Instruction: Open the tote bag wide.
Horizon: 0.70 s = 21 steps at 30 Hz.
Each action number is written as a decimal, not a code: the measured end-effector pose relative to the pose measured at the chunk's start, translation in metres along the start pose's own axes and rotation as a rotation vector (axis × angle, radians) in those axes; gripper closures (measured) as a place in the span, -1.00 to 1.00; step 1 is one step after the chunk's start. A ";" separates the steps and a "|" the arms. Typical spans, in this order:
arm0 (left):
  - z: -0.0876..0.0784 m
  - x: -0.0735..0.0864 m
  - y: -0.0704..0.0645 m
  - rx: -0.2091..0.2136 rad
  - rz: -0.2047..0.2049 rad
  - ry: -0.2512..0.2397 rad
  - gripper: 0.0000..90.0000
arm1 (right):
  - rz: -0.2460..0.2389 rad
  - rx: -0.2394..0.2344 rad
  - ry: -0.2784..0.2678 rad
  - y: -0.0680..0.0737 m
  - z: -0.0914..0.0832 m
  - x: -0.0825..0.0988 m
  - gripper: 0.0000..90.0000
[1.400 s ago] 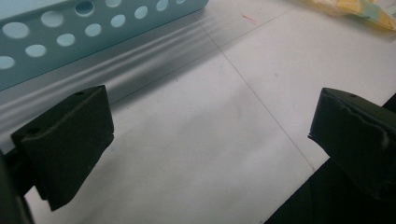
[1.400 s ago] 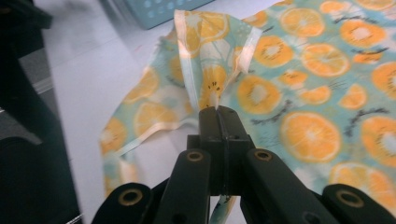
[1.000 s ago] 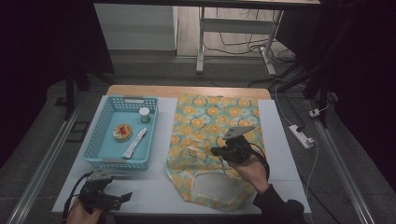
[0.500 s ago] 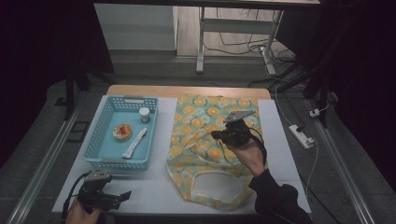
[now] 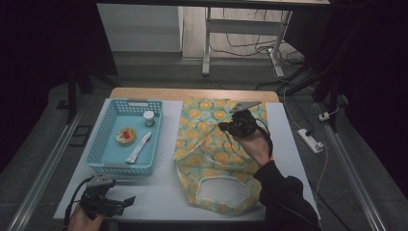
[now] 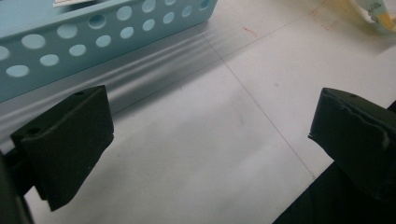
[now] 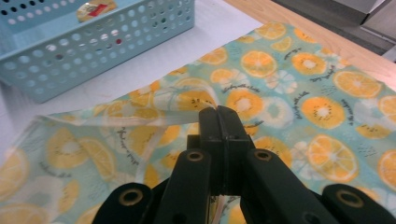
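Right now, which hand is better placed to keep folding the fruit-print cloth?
Right. The right gripper is already shut on a fold of the fruit-print cloth and holds it raised above the middle of the cloth. The left gripper rests open at the table's near edge, in front of the blue basket, away from the cloth.

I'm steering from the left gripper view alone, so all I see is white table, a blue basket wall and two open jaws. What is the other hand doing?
Observer: The right gripper is shut on a fold of the orange-print cloth, pinched between its jaws.
Operator: Is the cloth lying flat?
Observer: No. The high view shows the pinched part lifted and drawn up over the rest.
Operator: What is inside the basket?
Observer: The blue basket holds a small jar, a round red-and-yellow item and a white tube.
Operator: Where is my gripper?
Observer: The left gripper sits at the table's near edge, in front of the basket, jaws open on nothing.
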<state>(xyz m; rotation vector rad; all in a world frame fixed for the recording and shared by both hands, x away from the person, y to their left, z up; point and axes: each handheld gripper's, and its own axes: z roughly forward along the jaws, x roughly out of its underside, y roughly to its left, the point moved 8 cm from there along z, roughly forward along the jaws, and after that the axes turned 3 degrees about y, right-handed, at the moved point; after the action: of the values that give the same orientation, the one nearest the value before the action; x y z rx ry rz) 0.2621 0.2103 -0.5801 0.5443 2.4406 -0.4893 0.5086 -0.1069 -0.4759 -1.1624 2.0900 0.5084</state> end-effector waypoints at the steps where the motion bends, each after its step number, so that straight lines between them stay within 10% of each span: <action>1: 0.000 0.000 0.000 0.001 0.000 0.000 -1.00 | 0.000 0.004 0.002 -0.002 0.002 -0.001 0.99; 14: 0.000 0.000 -0.001 0.005 0.001 0.001 -1.00 | 0.007 0.046 0.009 -0.029 0.021 -0.010 0.99; 21: 0.000 0.000 -0.001 0.006 0.003 0.000 -1.00 | 0.033 0.041 0.074 -0.046 0.052 0.013 0.99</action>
<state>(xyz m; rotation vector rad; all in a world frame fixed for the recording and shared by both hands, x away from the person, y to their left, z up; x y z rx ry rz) 0.2617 0.2096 -0.5803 0.5508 2.4389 -0.4957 0.5625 -0.1060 -0.5218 -1.1409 2.1753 0.4421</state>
